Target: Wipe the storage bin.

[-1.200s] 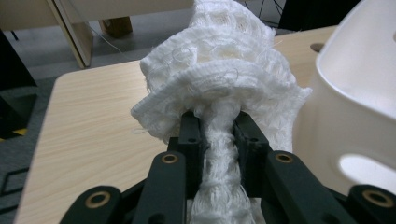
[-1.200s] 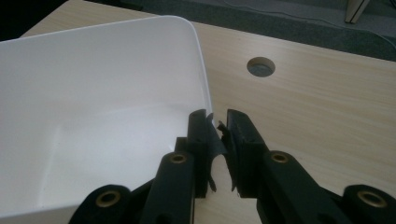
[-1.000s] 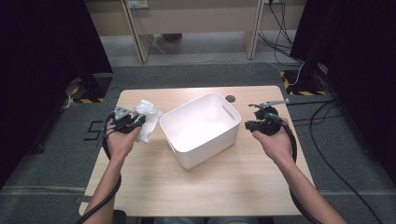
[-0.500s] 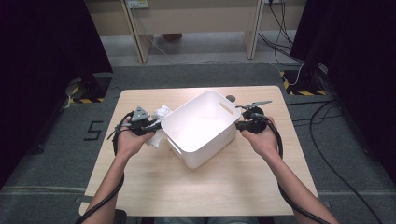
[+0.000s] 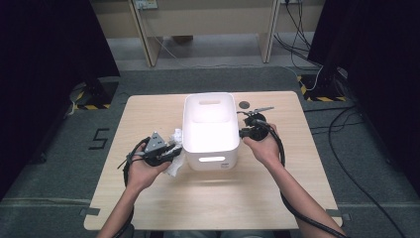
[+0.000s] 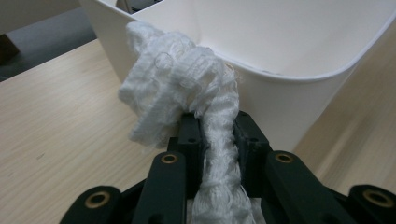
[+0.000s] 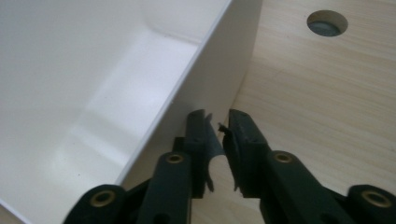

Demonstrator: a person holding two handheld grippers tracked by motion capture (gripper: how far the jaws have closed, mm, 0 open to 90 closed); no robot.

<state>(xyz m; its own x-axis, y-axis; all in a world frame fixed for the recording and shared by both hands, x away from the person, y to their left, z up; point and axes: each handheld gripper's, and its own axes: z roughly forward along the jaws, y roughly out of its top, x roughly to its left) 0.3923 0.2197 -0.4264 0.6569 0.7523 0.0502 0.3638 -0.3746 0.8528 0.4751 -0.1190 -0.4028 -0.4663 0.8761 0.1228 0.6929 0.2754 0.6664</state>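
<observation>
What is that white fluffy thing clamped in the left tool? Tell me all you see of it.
It is a white cloth, loosely woven and fraying, bunched into a crumpled wad. The left gripper pinches a twisted strand of it between its black jaws, shut tight. The wad stands above the jaws and leans against the outer wall of the white plastic bin, over the wooden table.

Looks like a lab/recording rig, not a home: bare wooden table (image 5: 208, 198) on grey carpet w/ a taped "5" (image 5: 99, 139), black curtains (image 5: 44, 64) both sides, hazard-striped stand bases (image 5: 319, 93), loose cables (image 5: 346, 163).
</observation>
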